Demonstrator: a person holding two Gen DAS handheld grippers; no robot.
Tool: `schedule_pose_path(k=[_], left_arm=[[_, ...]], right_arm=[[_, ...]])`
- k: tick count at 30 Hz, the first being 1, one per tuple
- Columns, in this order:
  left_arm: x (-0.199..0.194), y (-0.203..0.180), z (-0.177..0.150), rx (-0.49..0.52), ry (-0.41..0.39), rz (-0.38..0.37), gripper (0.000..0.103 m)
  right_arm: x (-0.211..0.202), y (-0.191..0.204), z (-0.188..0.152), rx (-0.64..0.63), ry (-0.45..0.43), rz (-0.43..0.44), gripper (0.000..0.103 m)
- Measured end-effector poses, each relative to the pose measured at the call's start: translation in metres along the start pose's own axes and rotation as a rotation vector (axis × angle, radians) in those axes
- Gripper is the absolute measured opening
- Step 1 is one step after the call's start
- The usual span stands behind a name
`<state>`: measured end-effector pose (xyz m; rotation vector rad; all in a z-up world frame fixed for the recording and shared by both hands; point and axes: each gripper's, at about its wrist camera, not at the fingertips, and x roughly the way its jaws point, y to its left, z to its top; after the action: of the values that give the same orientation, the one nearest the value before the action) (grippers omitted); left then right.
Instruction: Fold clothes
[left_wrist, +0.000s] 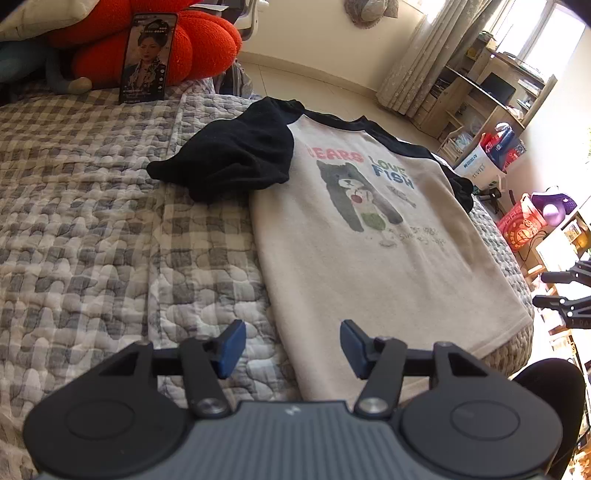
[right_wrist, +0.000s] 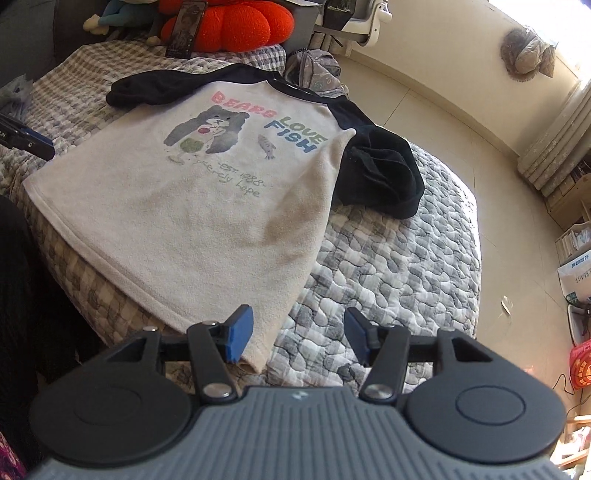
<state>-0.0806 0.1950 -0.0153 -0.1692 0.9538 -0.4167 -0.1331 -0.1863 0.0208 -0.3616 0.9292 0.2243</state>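
Note:
A cream shirt (left_wrist: 369, 258) (right_wrist: 192, 206) with black raglan sleeves and a bear print lies face up, spread flat on the checked quilt (left_wrist: 92, 221) (right_wrist: 388, 258). One black sleeve (left_wrist: 236, 162) lies bunched to the shirt's left in the left wrist view; the other sleeve (right_wrist: 384, 173) is crumpled to its right in the right wrist view. My left gripper (left_wrist: 291, 347) hangs open above the shirt's near left hem corner. Open too, my right gripper (right_wrist: 301, 334) hovers over the near right hem corner. Neither holds anything.
A red plush cushion (left_wrist: 155, 40) (right_wrist: 232, 26) and a phone (left_wrist: 147, 59) propped against it stand at the bed's far end. A grey garment (right_wrist: 317, 74) lies beyond the shirt. Shelves and boxes (left_wrist: 491, 147) line the wall. A dark-clothed leg (right_wrist: 22, 295) stands beside the bed.

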Motion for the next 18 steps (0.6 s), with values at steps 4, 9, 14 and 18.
schedule_pose_path(k=[4,9,14,18], left_arm=[[0.011,0.006,0.018,-0.032,-0.035,0.019,0.062],[0.027,0.006,0.037,-0.023,-0.055,0.046,0.065],[0.045,0.008,0.053,-0.014,-0.062,0.069,0.066],[0.058,0.010,0.063,-0.020,-0.094,0.092,0.066]], right_arm=[[0.014,-0.019,0.010,0.085,-0.005,0.001,0.058],[0.033,-0.037,0.022,0.162,-0.005,0.011,0.058],[0.054,-0.055,0.036,0.227,-0.008,0.026,0.058],[0.070,-0.065,0.048,0.280,-0.017,0.044,0.059]])
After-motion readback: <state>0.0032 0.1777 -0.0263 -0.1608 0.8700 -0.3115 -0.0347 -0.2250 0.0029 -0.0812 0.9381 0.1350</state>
